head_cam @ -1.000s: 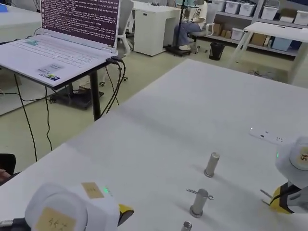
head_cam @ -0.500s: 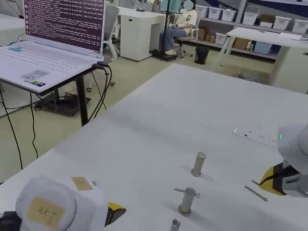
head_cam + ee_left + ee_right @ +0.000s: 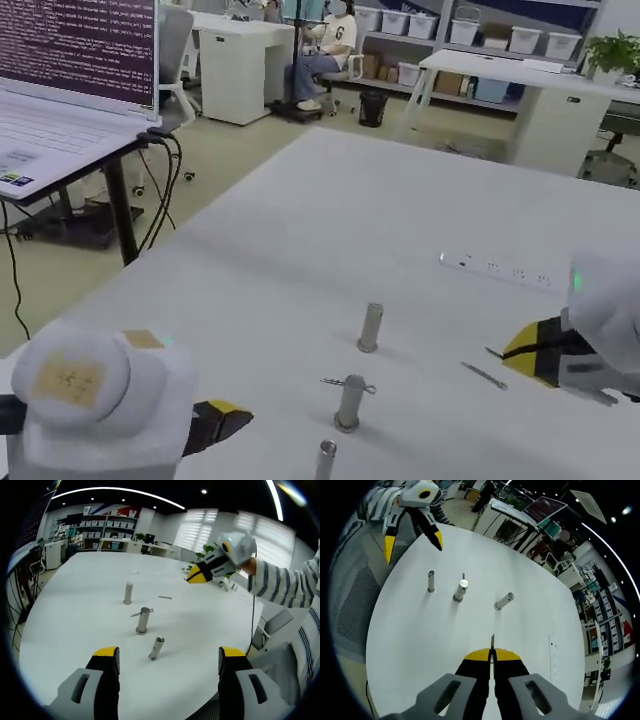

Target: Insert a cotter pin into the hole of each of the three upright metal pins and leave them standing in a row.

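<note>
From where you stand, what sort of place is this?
Probably an open-plan lab or workshop office: shelves of storage bins along the back, a laptop on a stand showing terminal text, and white workbenches, with a person seated at a desk.

place: office-lab | cues: laptop, storage-bin shelves, white desks

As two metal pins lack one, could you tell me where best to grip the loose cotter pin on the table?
Probably from above, jaws closing across the thin shaft of the loose cotter pin near one end, leaving the rest free to insert. It lies flat on the table, so a side approach finds nothing to pinch. The open left gripper is free.
</note>
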Demonstrator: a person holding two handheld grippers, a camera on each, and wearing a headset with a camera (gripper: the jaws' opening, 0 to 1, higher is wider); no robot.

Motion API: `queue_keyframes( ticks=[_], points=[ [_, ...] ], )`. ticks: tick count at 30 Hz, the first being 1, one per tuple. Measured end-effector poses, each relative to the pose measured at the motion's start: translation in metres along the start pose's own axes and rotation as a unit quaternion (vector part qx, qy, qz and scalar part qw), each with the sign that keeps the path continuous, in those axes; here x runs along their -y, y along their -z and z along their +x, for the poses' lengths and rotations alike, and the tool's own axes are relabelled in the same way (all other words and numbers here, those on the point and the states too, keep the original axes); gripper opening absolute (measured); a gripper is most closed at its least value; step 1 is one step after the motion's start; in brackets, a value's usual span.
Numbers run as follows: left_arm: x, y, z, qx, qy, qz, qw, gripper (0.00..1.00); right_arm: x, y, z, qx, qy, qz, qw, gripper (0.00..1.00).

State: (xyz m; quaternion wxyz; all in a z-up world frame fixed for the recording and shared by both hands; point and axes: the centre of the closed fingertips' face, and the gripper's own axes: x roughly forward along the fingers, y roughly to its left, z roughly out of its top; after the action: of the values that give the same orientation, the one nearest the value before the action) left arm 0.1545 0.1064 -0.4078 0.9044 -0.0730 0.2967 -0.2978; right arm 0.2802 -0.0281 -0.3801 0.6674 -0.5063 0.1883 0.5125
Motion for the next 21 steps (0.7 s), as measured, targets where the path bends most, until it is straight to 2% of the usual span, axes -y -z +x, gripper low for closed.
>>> queue_keyframes(
  ticks=[3,4,9,13,18,21],
  points=[
    [0.001,-0.006,0.004,0.006,0.008,-0.003,0.9999,0.77,-0.005,-0.009,-0.005,0.010,0.012,-0.017,0.9997,0.00],
    [0.000,-0.009,0.006,0.008,0.011,-0.006,0.9999,0.76,-0.007,-0.014,-0.006,0.015,0.017,-0.035,0.9991,0.00],
    [0.003,-0.019,0.016,0.021,0.023,-0.021,0.9993,0.71,-0.019,-0.029,-0.011,0.028,0.029,-0.060,0.9974,0.00],
    [0.011,-0.027,0.023,0.033,0.046,-0.046,0.9973,0.58,-0.029,-0.041,-0.014,0.042,0.026,-0.068,0.9964,0.00],
    [0.021,-0.034,0.030,0.045,0.070,-0.063,0.9946,0.54,-0.043,-0.056,-0.013,0.063,0.020,-0.072,0.9952,0.00],
    [0.027,-0.035,0.033,0.047,0.082,-0.075,0.9927,0.47,-0.053,-0.063,-0.010,0.069,0.014,-0.081,0.9942,0.00]
  ],
)
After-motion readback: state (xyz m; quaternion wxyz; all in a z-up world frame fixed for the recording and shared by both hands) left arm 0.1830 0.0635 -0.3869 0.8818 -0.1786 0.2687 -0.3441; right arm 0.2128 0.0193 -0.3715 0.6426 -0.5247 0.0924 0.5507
